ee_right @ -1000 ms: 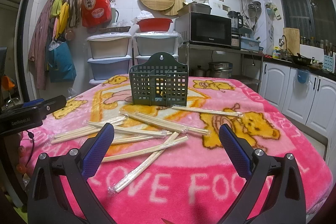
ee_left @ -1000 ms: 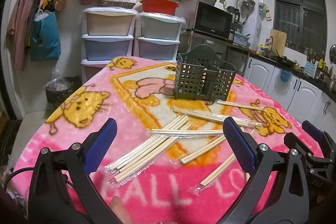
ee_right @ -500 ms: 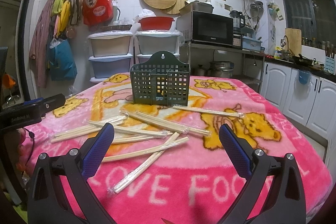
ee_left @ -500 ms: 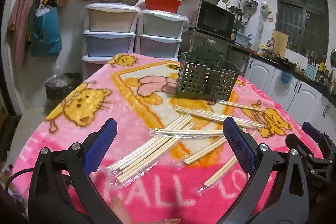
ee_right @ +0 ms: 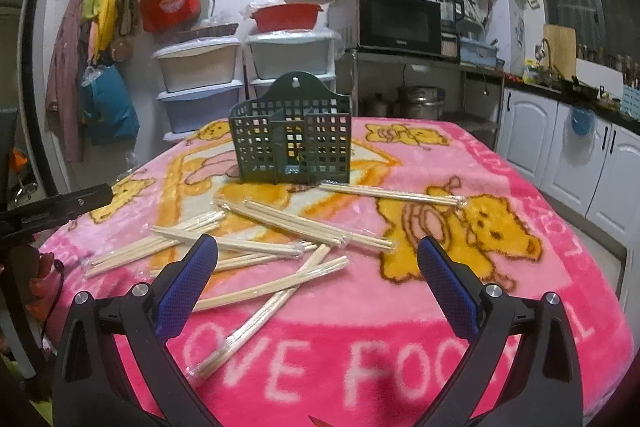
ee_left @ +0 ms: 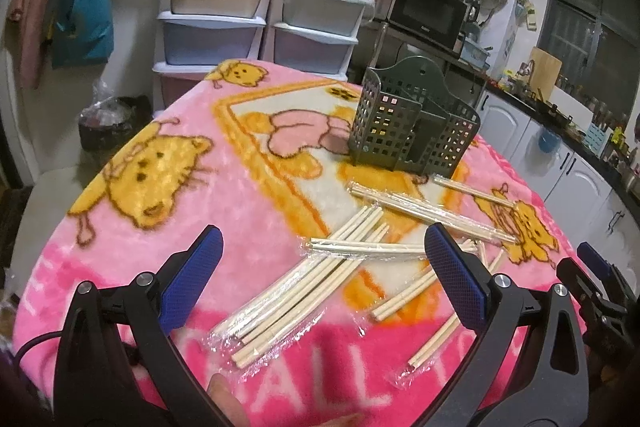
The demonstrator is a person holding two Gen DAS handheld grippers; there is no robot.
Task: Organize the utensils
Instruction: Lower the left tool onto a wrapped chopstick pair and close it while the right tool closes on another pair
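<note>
Pale wooden chopsticks (ee_right: 256, 247) lie scattered in wrappers near the green holder (ee_right: 292, 143), empty at the counter's far middle; left tool (ee_left: 320, 279) and right tool (ee_right: 316, 279) hover spread, ready to choose.

left gripper (ee_left: 322, 277): tilted down, nearer chopsticks (ee_left: 304, 281) | right gripper (ee_right: 316, 279): slightly closer to table

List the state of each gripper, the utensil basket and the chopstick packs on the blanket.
Left gripper: open, holding nothing, above the blanket.
Right gripper: open, holding nothing.
Green utensil basket: upright on the pink blanket; no chopsticks visible in it.
Wrapped chopstick packs: lying flat in front of the basket, scattered and crossing one another, wrappers on.
</note>
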